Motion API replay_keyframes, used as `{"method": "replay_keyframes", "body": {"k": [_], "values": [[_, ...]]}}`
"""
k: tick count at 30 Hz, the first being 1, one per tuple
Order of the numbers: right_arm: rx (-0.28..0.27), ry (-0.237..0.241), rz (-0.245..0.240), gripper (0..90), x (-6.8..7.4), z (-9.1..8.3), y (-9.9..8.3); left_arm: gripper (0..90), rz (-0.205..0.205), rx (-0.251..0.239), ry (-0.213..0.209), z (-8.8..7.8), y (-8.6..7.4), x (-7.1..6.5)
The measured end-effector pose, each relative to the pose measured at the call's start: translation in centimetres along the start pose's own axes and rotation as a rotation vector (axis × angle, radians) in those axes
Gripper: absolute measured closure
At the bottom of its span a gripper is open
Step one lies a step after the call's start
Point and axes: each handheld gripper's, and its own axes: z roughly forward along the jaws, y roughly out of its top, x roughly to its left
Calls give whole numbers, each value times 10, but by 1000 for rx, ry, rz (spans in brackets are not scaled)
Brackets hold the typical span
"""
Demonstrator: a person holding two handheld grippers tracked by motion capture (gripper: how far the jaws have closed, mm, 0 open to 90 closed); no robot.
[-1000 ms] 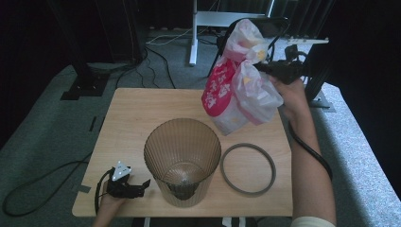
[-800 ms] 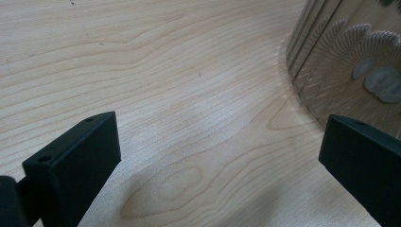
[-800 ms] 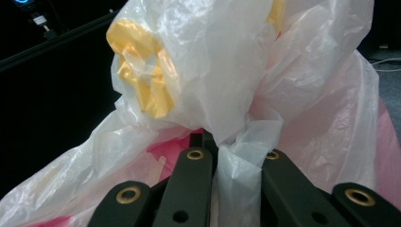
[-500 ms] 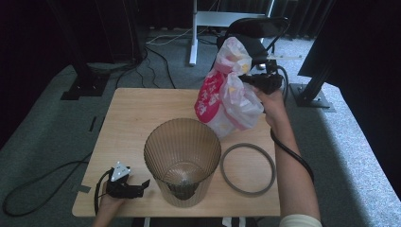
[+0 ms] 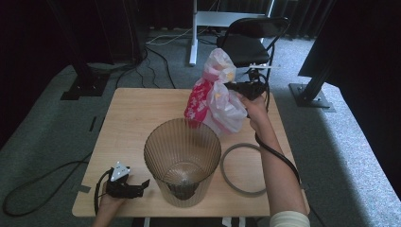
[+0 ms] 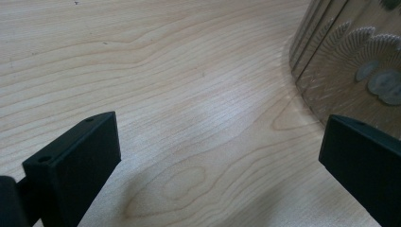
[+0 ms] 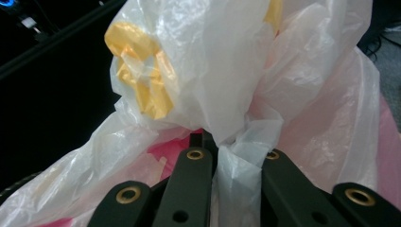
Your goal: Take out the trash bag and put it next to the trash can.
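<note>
Pinching bag (image 7: 236,94), right tongs (image 7: 234,163) reveal yellow tape.

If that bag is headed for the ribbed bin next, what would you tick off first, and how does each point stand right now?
1. Grip on the plastic bag: the right gripper is shut on a bunched fold of it. Ok.
2. Bag clear of the table: it hangs in the air. Ok.
3. Bag over the bin mouth: it hangs behind the rim, not above the opening. Not ok.
4. Bin upright and mouth open: ok.
5. Left gripper out of the way: jaws open, resting on the table beside the bin. Ok.
6. Ring clear of the bin: it lies flat to the bin's right. Ok.
7. Bag fits the bin: cannot tell.
</note>
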Motion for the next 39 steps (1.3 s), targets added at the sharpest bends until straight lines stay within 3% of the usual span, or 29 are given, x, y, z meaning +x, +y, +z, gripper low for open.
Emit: {"method": "replay_keyframes", "body": {"k": [12, 14, 22, 26, 36, 39], "values": [[90, -15, 87, 868, -25, 20, -33, 0, 8, 6, -1, 1, 1, 0], [114, -48, 73, 828, -26, 20, -37, 0, 4, 6, -1, 1, 0, 0], [135, -101, 85, 632, -33, -1, -42, 0, 8, 10, 0, 1, 0, -1], [170, -135, 76, 530, -34, -9, -43, 0, 8, 11, 0, 1, 1, -1], [214, -196, 144, 346, -46, -25, -53, 0, 5, 11, -3, 1, 0, -1], [227, -205, 162, 199, -49, -30, -56, 0, 6, 11, -3, 1, 0, -1]]}}
